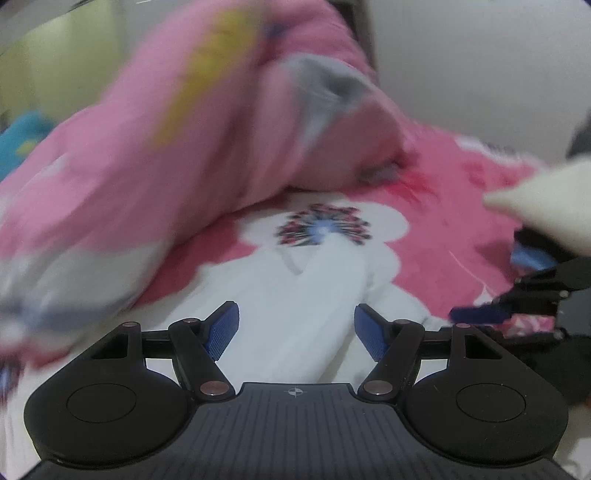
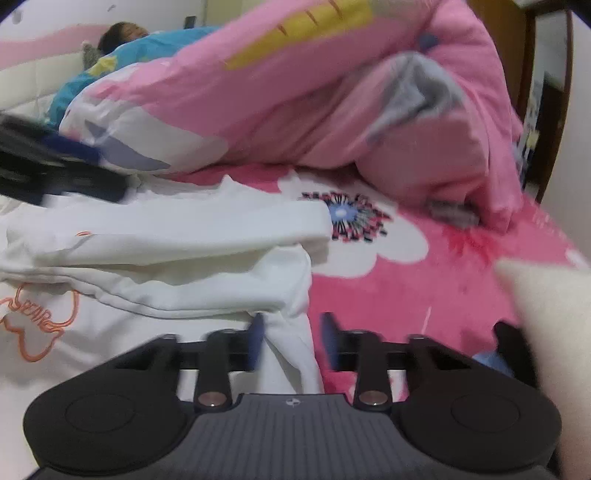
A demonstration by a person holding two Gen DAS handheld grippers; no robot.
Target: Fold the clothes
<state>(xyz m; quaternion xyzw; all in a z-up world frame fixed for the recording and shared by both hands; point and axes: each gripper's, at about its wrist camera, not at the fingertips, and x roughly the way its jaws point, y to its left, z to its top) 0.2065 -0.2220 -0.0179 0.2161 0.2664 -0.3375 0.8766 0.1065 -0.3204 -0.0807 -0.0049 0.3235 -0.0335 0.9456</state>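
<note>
A white garment (image 2: 177, 236) with an orange outline print (image 2: 37, 325) lies folded in layers on the pink flowered bedsheet (image 2: 406, 295). My right gripper (image 2: 293, 341) sits low at the garment's right edge. Its blue fingers (image 2: 256, 339) stand narrowly apart, with a fold of the white cloth lying between them. My left gripper (image 1: 297, 328) hovers over the white garment (image 1: 314, 295), open, with nothing between its pads (image 1: 221, 328). The left wrist view shows the right gripper (image 1: 506, 291) at the right edge. The left gripper (image 2: 74, 162) is a dark blur at the left in the right wrist view.
A bulky pink quilt (image 2: 314, 92) is heaped along the far side of the bed. Beyond it a person (image 2: 122, 35) lies under a blue blanket (image 2: 74, 85). A cream sleeve (image 2: 554, 314) reaches in from the right. A dark doorframe (image 2: 554, 110) stands at the far right.
</note>
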